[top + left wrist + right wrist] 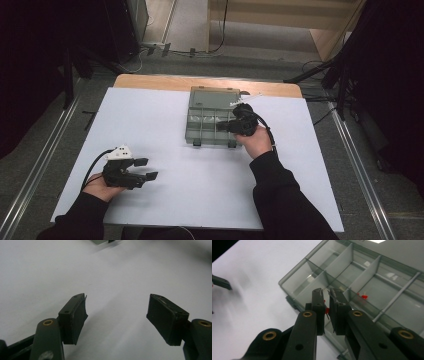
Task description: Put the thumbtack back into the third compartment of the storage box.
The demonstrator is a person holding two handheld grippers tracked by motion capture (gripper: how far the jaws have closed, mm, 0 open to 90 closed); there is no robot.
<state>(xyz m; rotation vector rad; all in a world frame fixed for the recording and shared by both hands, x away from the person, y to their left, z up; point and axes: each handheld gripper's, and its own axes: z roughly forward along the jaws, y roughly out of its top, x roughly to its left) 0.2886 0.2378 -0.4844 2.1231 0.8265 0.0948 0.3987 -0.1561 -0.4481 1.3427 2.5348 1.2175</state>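
The right tool (pixel 325 308) sits closest to its own camera, its black jaws pressed nearly together on a small red piece (pixel 326 310) that shows in the slit between the pads. Whether the pads truly bear on it is hard to tell, but it seems pinched. Just under and beyond the tips lies the box (pixel 352 287), a grey see-through organiser with its lid thrown back and thin dividers cutting it into cells. Two more red bits (pixel 362 296) rest in a cell a little past the tips.

From the high view the box (pixel 212 117) lies mid-bench, toward the far edge of the white bench (pixel 165 195), its front latches facing the person. The right tool (pixel 235 126) hovers over the box's near right cells, so the piece hangs right above the cells, and any drop or lift happens straight down or up from there.

The left tool (pixel 145 169) rests well apart at the near left, jaws spread wide with nothing between them, pointing across bare bench toward the box. The right hand is plainly nearer.
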